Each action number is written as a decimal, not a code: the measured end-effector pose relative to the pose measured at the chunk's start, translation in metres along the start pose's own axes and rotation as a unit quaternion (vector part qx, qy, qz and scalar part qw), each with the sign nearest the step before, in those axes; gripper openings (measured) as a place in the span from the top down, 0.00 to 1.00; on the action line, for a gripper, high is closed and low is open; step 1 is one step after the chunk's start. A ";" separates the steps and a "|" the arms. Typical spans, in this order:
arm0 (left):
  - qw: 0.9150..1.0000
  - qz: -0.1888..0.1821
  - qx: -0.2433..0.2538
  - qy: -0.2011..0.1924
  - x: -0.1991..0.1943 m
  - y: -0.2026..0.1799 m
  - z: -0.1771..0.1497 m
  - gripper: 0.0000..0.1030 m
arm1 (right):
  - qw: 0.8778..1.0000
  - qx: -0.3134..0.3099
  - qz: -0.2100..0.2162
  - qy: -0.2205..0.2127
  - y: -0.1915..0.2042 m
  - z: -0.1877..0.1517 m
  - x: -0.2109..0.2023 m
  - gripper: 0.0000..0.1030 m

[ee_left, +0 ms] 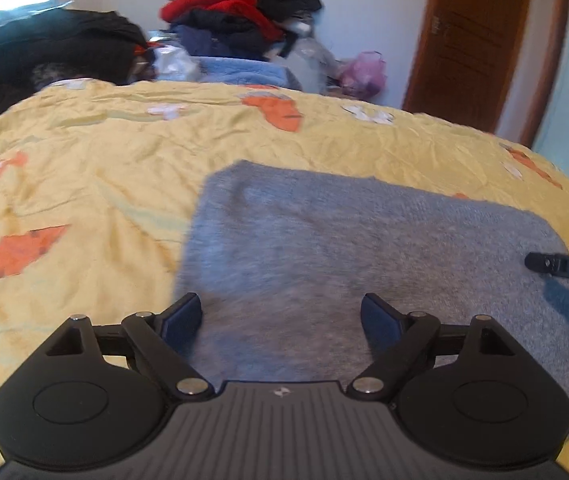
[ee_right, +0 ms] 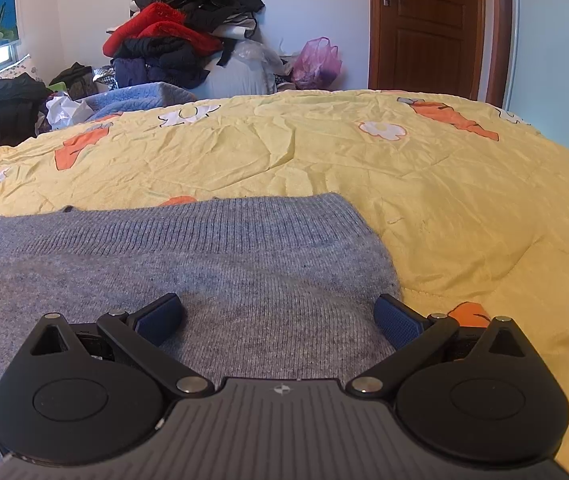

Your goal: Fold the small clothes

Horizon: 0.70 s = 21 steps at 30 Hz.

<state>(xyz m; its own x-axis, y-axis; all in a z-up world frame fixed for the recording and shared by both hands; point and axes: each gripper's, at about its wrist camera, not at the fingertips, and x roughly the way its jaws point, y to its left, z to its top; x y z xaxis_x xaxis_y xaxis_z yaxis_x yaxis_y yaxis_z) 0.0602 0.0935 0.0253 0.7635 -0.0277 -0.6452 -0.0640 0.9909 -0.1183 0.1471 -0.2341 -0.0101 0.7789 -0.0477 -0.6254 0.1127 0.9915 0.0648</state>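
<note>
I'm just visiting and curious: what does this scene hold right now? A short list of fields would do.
place: bed with a yellow quilt
garment: grey knit sweater, lying flat on the quilt
left gripper: open, nothing between its pads, over the sweater
right gripper: open, over the sweater's right part
background: clothes pile, pink bag, wooden door

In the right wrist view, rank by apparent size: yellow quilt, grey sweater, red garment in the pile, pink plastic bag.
1. Yellow quilt
2. Grey sweater, though nearness to the camera enlarges it
3. Red garment
4. Pink plastic bag
</note>
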 end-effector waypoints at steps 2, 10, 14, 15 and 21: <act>0.999 0.006 -0.043 -0.009 -0.023 0.015 -0.004 0.15 | 1.000 0.002 0.002 -0.001 0.000 0.000 0.000 0.00; 0.944 -0.108 -0.310 0.017 -0.074 0.063 -0.065 0.15 | 1.000 0.004 0.004 -0.003 -0.001 -0.001 -0.001 0.00; 0.919 -0.125 -0.372 0.039 -0.063 0.072 -0.067 0.15 | 1.000 0.006 0.006 -0.004 -0.001 -0.002 -0.002 0.00; 0.919 -0.127 -0.372 0.041 -0.061 0.072 -0.066 0.15 | 1.000 0.008 0.008 -0.005 -0.002 -0.002 -0.003 0.00; 0.930 -0.087 -0.357 0.009 -0.049 0.067 -0.056 0.17 | 1.000 0.011 0.010 -0.007 -0.003 -0.003 -0.004 0.00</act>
<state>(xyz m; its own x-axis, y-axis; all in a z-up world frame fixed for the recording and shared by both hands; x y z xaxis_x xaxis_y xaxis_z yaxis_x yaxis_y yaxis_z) -0.0178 0.1540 0.0070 0.7921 -0.1870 -0.5810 -0.3558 0.6320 -0.6884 0.1417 -0.2364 -0.0099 0.7896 -0.0304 -0.6129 0.1116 0.9892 0.0947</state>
